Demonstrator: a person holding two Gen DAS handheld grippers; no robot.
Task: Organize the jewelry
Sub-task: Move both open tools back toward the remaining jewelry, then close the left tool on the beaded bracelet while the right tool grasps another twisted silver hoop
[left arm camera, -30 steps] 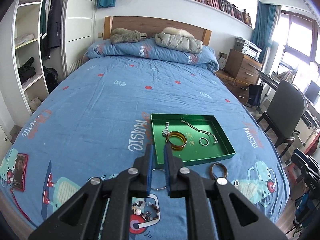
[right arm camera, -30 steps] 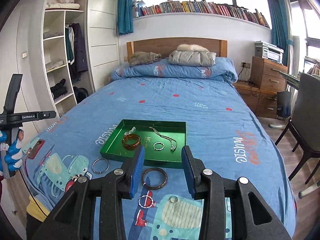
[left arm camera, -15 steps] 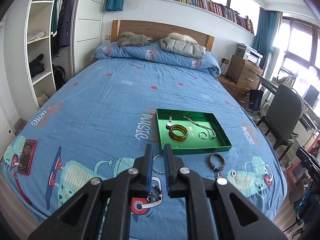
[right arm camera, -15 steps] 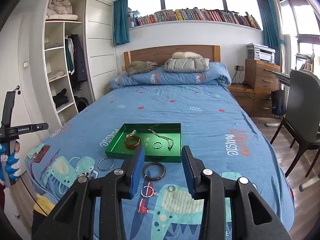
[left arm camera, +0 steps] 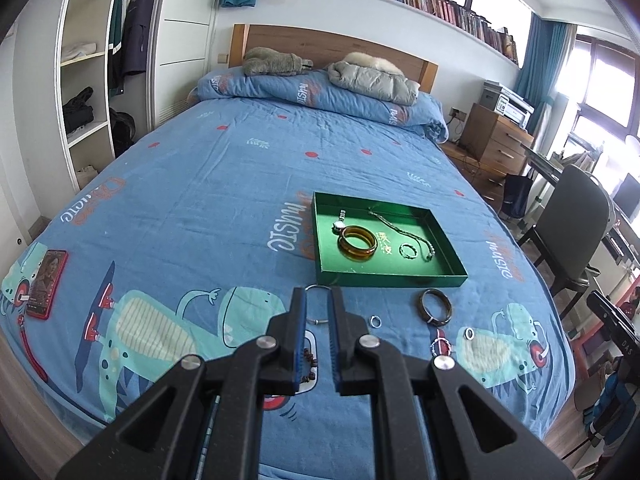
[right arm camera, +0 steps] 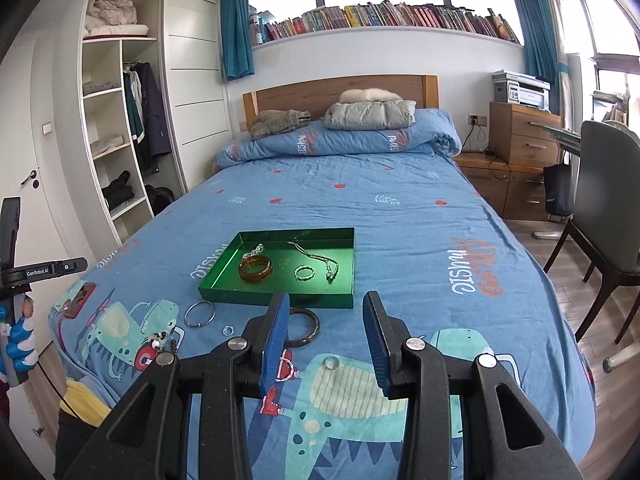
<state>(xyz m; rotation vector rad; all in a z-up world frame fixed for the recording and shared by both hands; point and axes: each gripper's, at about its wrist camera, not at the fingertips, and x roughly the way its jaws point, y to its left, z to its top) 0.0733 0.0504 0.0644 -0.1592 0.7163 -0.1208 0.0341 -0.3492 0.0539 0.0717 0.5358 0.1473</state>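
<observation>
We see an open white wardrobe (right arm camera: 120,128) on the left, then a red phone (left arm camera: 46,284) near the left edge of the blue cartoon-print bedspread (left arm camera: 200,200), the shallow green rectangular tray (left arm camera: 325,276) mid-bed holding an amber bangle (left arm camera: 357,243), and a wooden nightstand (right arm camera: 524,136) plus grey chair (right arm camera: 608,216) on the right. Loose on the spread just before the tray: thin silver wire bangle (right arm camera: 199,313), dark brown bangle (left arm camera: 435,307). Left gripper (left arm camera: 318,312) jaws stand a narrow gap apart, holding nothing; right gripper (right arm camera: 326,320) jaws stand wide apart, empty.

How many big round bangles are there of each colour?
Amber bangle, in the green tray: 1
Dark brown bangle, on the bedspread: 1
Silver bangle, on the bedspread: 1
Total: 3
</observation>
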